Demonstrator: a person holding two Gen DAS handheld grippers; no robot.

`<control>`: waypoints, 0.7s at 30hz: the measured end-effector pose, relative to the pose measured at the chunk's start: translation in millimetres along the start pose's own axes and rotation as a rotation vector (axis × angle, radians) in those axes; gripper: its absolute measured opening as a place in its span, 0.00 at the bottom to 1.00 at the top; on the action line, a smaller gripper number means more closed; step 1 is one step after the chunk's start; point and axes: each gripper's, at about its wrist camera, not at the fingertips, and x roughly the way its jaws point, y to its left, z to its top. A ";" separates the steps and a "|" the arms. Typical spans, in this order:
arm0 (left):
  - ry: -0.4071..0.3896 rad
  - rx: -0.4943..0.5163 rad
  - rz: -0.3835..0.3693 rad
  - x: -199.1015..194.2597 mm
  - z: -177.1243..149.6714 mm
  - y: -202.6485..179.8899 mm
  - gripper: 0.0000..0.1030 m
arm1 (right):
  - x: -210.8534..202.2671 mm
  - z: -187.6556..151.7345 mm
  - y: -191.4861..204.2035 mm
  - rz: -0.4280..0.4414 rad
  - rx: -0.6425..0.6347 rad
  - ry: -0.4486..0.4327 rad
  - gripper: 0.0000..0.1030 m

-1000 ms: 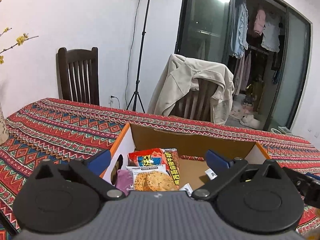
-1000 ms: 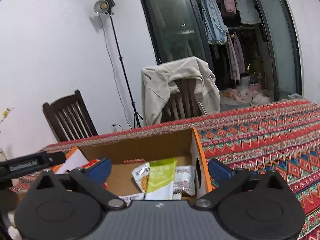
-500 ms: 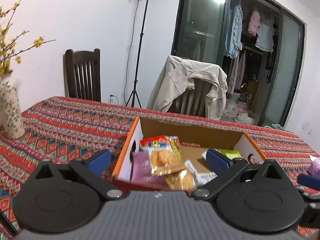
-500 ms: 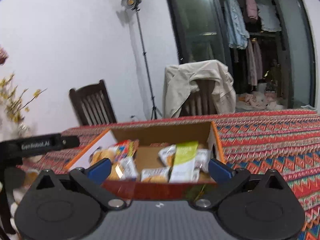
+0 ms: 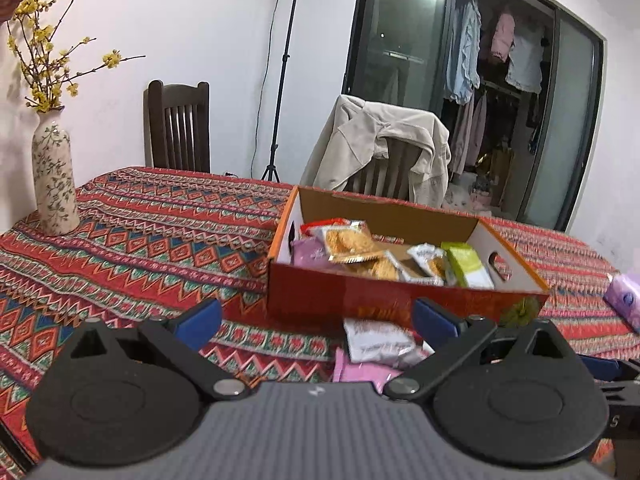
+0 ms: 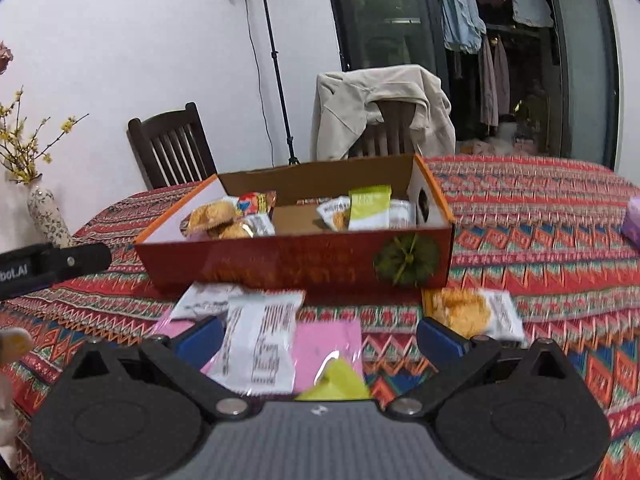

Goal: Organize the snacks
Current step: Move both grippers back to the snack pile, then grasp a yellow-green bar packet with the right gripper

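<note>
An open red cardboard box (image 5: 400,296) (image 6: 304,260) stands on the patterned table and holds several snack packets, among them cookies (image 5: 348,242) and a green packet (image 5: 468,266) (image 6: 370,206). Loose packets lie in front of the box: a white one (image 6: 260,344) (image 5: 378,340), a pink one (image 6: 326,344), a yellow-green one (image 6: 336,382) and a cookie packet (image 6: 472,312). My left gripper (image 5: 316,320) is open and empty, short of the box. My right gripper (image 6: 320,336) is open and empty above the loose packets.
A flowered vase with yellow blossoms (image 5: 54,184) (image 6: 44,216) stands at the table's far left. A purple tissue pack (image 5: 624,304) lies at the right. Two chairs (image 5: 178,128), one draped with a beige jacket (image 5: 380,148), stand behind the table.
Both grippers have pulled back from over the box toward the near side of the table. The box's front wall and the loose packets before it have come into view.
</note>
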 end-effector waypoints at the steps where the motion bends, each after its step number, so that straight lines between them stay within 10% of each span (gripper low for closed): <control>1: 0.003 -0.001 0.001 -1.7 -2.8 2.0 1.00 | 0.4 -3.3 1.2 0.003 0.004 0.011 1.00; 21: 0.036 -0.061 0.030 -31.5 -32.0 41.2 1.00 | -2.3 -23.1 26.5 -0.032 -0.010 0.096 1.00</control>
